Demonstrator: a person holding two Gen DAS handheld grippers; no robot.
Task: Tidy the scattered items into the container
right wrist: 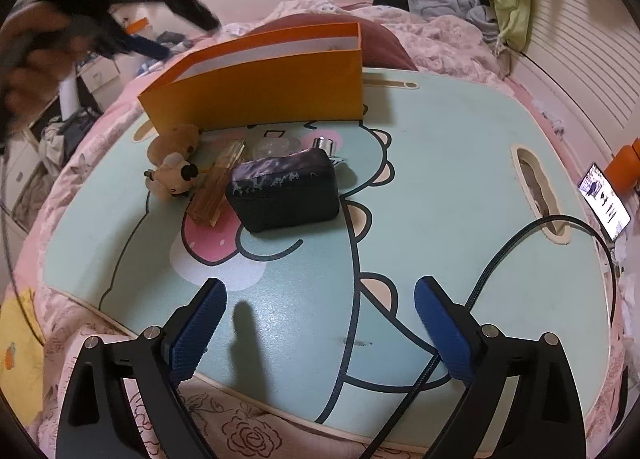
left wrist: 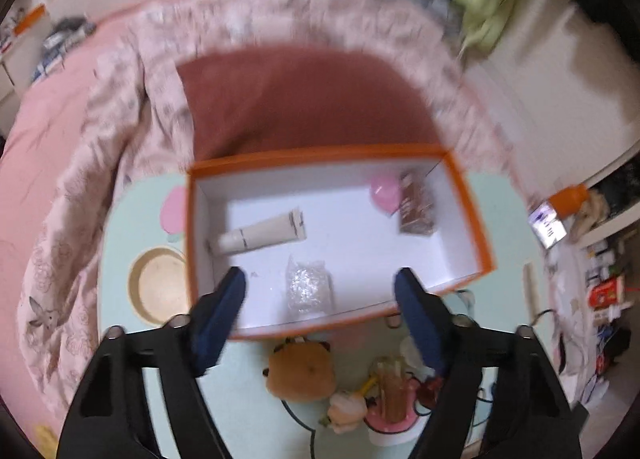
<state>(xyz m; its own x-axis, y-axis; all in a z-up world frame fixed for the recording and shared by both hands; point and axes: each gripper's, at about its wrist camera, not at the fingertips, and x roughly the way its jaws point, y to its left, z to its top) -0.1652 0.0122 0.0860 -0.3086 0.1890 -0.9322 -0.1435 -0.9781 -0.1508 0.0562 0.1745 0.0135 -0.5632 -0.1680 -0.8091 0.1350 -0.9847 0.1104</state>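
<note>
An orange box (left wrist: pixel 468 195) with a white inside stands on a mint cartoon lap table (right wrist: pixel 460 187). In it lie a cream tube (left wrist: pixel 264 237), a clear plastic packet (left wrist: pixel 310 291), a pink round item (left wrist: pixel 385 188) and a brown packet (left wrist: pixel 416 207). My left gripper (left wrist: pixel 320 299) is open and empty above the box's near edge. In front of the box lie a brown plush (right wrist: pixel 172 143), a small dog plush (right wrist: pixel 172 177), an amber clear stick (right wrist: pixel 218 183), a dark pouch (right wrist: pixel 284 191) and a small silver-capped jar (right wrist: pixel 324 144). My right gripper (right wrist: pixel 320 303) is open and empty, low over the table's near side.
The table sits on a bed with a pink floral quilt (left wrist: pixel 100 147). A black cable (right wrist: pixel 496 259) crosses the table's right side. A phone (right wrist: pixel 604 201) lies at the right. A round cup recess (left wrist: pixel 158 283) is left of the box. The box also shows in the right wrist view (right wrist: pixel 256 93).
</note>
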